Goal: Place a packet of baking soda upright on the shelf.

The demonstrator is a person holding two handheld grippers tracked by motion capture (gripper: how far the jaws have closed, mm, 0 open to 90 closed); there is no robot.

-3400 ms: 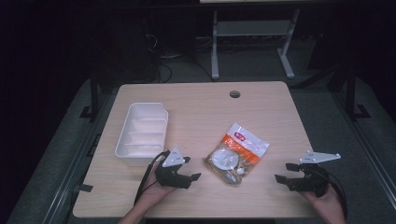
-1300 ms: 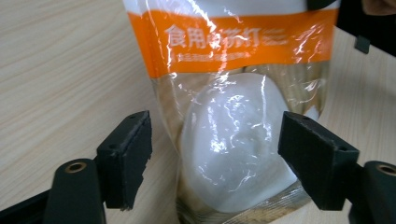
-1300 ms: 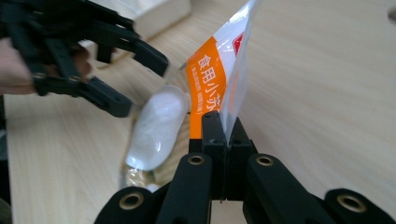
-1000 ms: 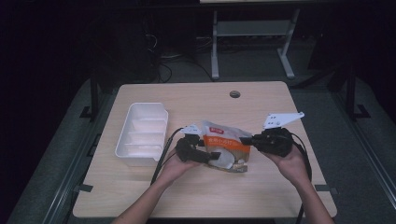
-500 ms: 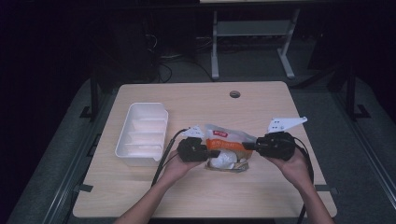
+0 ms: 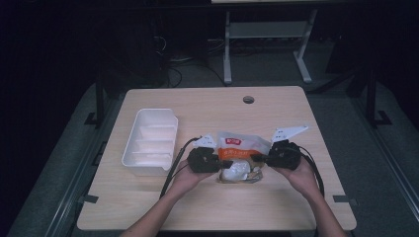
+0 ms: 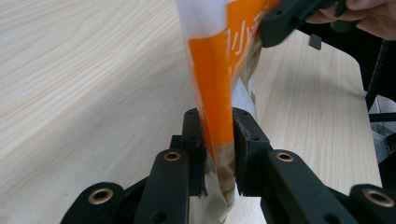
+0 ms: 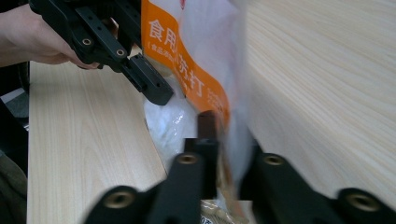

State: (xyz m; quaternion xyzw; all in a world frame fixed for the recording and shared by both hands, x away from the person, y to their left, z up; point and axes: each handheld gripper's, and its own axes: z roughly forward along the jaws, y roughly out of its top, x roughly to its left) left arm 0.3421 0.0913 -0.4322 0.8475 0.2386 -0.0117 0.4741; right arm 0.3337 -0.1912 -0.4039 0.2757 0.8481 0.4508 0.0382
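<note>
Both grippers have come in from the worktop's near corners. Left gripper and right gripper, jaws just closed, clamp opposite edges of the orange-and-white snack bag, held mid-worktop beside the white tray.

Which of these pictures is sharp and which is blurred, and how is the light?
High view: dim, the room black around the lit table, details small. Left gripper view: bright and sharp on the left claw and the orange bag. Right gripper view: bright, but the right claw and the bag edge are smeared by blur.
</note>
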